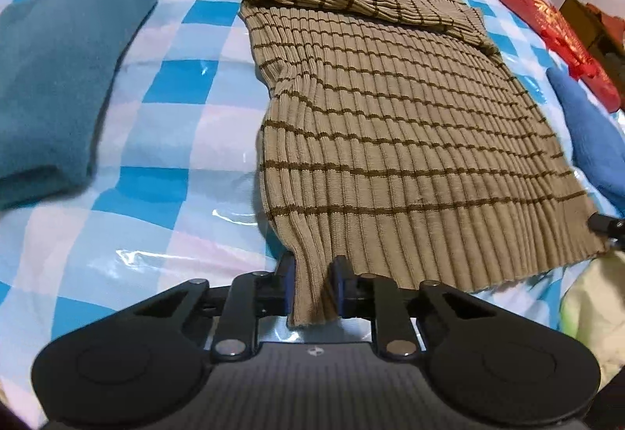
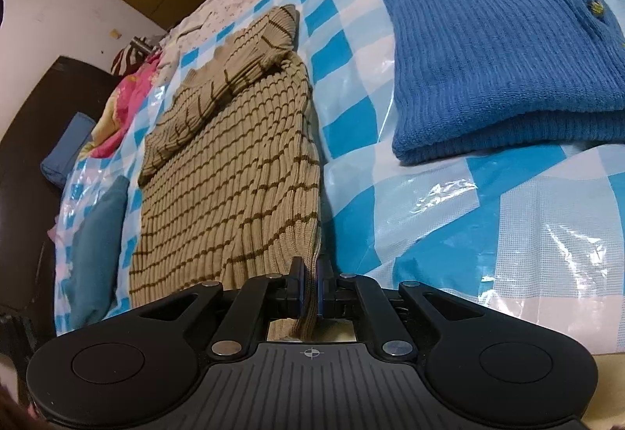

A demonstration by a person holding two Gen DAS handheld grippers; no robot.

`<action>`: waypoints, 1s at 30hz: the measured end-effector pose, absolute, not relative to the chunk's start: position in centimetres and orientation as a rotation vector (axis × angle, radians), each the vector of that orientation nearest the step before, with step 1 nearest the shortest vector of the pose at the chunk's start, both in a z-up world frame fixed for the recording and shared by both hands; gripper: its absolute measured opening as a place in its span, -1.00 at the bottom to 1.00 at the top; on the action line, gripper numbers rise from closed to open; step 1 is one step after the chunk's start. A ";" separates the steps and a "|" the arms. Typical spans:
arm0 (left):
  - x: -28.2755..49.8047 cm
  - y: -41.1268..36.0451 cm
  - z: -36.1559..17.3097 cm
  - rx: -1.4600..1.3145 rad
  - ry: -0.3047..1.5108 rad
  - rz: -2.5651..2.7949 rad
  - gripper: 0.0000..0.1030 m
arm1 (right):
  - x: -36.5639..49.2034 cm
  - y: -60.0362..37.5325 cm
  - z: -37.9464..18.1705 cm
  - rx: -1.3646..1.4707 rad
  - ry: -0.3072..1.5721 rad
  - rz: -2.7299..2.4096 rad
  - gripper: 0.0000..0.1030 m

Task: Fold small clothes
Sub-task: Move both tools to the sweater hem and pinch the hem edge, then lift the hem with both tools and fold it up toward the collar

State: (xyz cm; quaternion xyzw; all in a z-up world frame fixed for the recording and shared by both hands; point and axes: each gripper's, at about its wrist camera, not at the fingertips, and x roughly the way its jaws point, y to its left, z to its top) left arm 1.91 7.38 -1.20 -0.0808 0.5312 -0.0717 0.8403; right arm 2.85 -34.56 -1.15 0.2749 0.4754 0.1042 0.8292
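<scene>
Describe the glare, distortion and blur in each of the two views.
Left wrist view: white glare streaks on the glossy checked plastic sheet; fisheye bends its edges; the striped tan sweater is sharp, and the left gripper is shut on its hem. Right wrist view: stronger glare on the sheet at lower right; the blue sweater bulges; the right gripper pinches the hem; corners blur.

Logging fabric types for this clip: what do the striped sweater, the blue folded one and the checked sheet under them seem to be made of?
Striped sweater: tan rib knit with thin brown stripes, matte, probably cotton or acrylic; vertical ribs show clearly. Blue folded sweater: chunkier knit, slightly fuzzy, maybe wool blend. Checked sheet: glossy plastic, judging by bright glare patches and crinkles.
</scene>
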 end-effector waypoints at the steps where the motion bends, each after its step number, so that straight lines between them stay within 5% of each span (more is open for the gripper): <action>1: 1.9 7.5 -1.2 -0.179 1.123 -0.155 -0.43 | 2.9 -34.4 -1.3 0.580 1.014 0.225 -0.88; 15: 2.7 7.2 -2.1 -0.191 1.152 -0.139 -0.40 | 4.5 -32.5 -2.3 0.507 1.075 0.308 -0.65; 18: 2.4 7.2 -1.9 -0.190 1.137 -0.148 -0.61 | 4.8 -32.4 -2.6 0.523 1.079 0.298 -0.75; 30: 3.8 12.3 0.2 -0.718 0.984 -0.287 -0.64 | 4.3 -34.9 -0.3 1.032 0.859 0.432 -0.87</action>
